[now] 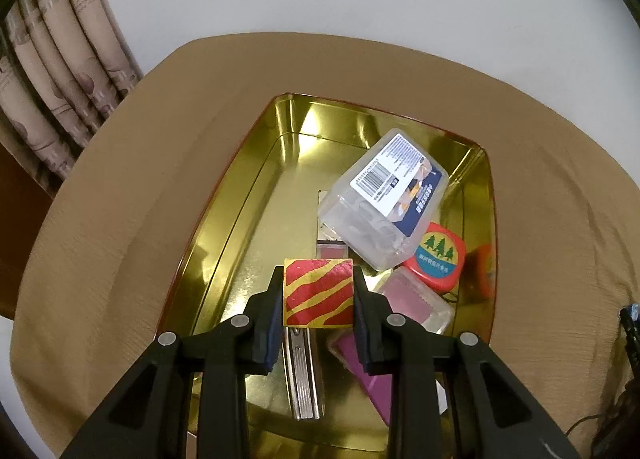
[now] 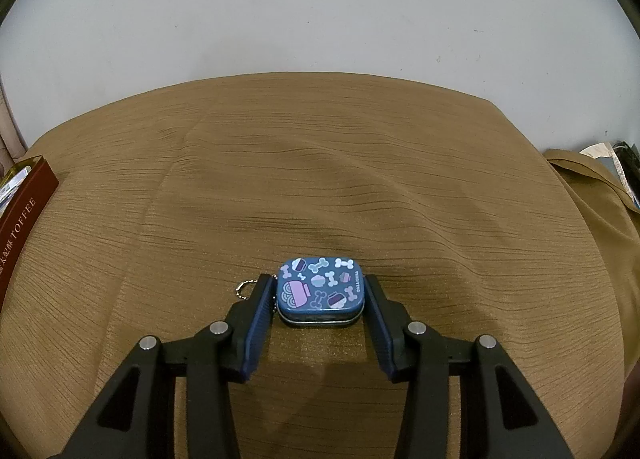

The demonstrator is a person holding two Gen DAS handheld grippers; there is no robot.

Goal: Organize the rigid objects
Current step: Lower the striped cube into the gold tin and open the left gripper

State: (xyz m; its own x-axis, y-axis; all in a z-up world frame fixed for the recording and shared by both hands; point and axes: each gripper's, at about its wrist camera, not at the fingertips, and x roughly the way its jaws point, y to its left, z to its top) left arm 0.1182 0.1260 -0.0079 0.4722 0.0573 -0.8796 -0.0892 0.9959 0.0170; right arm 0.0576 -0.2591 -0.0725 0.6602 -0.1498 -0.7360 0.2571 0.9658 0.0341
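- Pads of the left gripper (image 1: 319,293) were pressed on both sides of a red-and-gold box (image 1: 319,291), held at the lower middle of the left wrist frame, clear above the tray (image 1: 256,187) floor.
- Directly below the box, at the bottom of the frame, lay a ribbed metal bar (image 1: 305,377) and, to its right, a purple case (image 1: 370,373); judging by this, a straight drop would land the box on the bar and leave it tilted.
- Right of the box sat a pink-lidded case (image 1: 416,305), and beyond it a red round tin (image 1: 438,257) with a tree label.
- Above those, at centre right, a clear plastic box (image 1: 386,201) leaned at an angle over the others; it looked easy to knock, so I would have kept the left gripper away from it.
- Bare gold floor filled the left half of the tray; setting the box there, lowered until it sat flat before letting go, seemed the better choice.
- Farthest, the tan cloth (image 1: 120,199) ran around the tray, with a curtain (image 1: 60,79) at upper left.
- In the right wrist frame, the right gripper (image 2: 320,291) stood at lower centre with a blue tin (image 2: 322,291) between its fingers, the tin resting on the cloth; both pads seemed to touch its sides, though I could not tell whether they were clamping it.
- A bead chain (image 2: 244,289) poked out left of the near finger; it could have snagged on a lift.
- At far left edge showed the tray's brown wall (image 2: 28,203).
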